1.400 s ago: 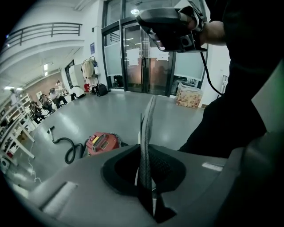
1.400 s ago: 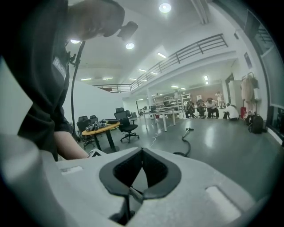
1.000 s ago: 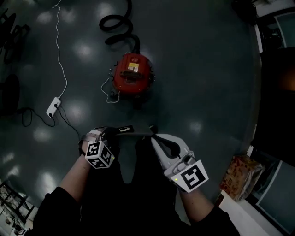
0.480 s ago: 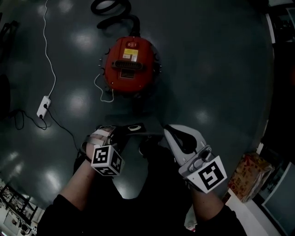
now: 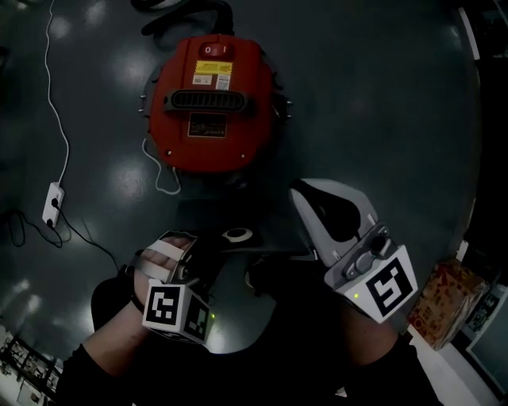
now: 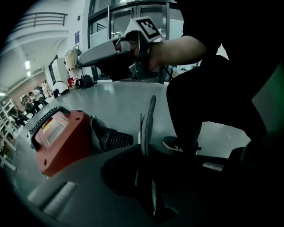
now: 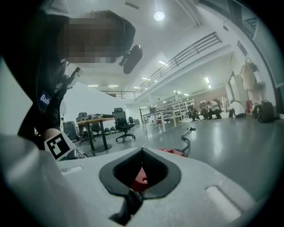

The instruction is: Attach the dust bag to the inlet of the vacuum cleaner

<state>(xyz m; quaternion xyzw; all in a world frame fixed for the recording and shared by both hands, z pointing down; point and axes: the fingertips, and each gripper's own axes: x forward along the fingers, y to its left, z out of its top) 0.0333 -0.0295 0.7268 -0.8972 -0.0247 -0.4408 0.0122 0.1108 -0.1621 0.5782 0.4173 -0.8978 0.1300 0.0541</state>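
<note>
Red vacuum sits on the floor just ahead. Left claw is clamped on the bag by its card collar, hole up, probably to line it with the inlet. Right claw hovers beside it, closed and empty.

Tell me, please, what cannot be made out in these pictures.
- Inlet of the vacuum cleaner: shown in no view. The head view shows only the red top.
- Hose: cut off by the top edge of the head view.
- Dust bag: only its collar shows, edge-on in the left gripper. In the head view, everything below the collar is too dark.
- Yellow label: its print is too small in the head view.
</note>
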